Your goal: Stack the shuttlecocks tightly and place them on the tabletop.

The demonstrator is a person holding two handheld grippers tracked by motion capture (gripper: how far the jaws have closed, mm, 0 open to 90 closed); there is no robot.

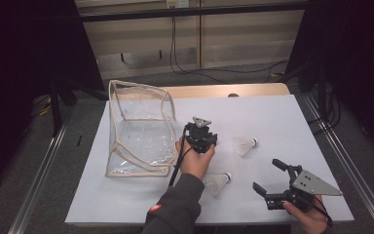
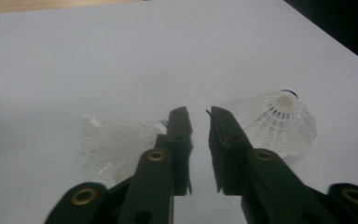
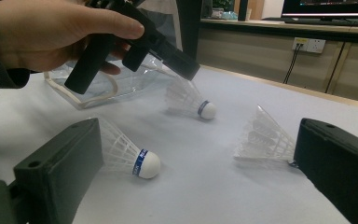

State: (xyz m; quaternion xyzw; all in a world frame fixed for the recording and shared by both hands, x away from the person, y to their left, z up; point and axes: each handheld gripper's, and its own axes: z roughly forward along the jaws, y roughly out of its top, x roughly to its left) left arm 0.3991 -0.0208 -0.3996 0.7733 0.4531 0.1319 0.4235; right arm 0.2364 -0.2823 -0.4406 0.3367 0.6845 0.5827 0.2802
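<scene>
High view: a clear pouch (image 1: 139, 129) is seen standing open at the left of the white table (image 1: 141, 200), and nothing is made out inside it, so the packing is judged barely begun. Two shuttlecocks are left lying on their sides to the right of it, the near shuttlecock (image 1: 217, 181) beside the person's left sleeve and the far shuttlecock (image 1: 246, 145) a little beyond. A third shuttlecock (image 3: 191, 100) is shown in the right gripper view, just beneath the tips of the left gripper (image 1: 202, 139).

That left gripper is held over the table with its jaws parted by only a narrow gap, and nothing is gripped between them (in the left gripper view a shuttlecock is seen to either side of the jaws, neither one between them). The right gripper (image 1: 268, 175) is held low near the table's front right corner, jaws spread wide and empty.

Every shuttlecock is thus judged to remain outside the pouch; each has yet to be grasped, carried across and dropped in.
</scene>
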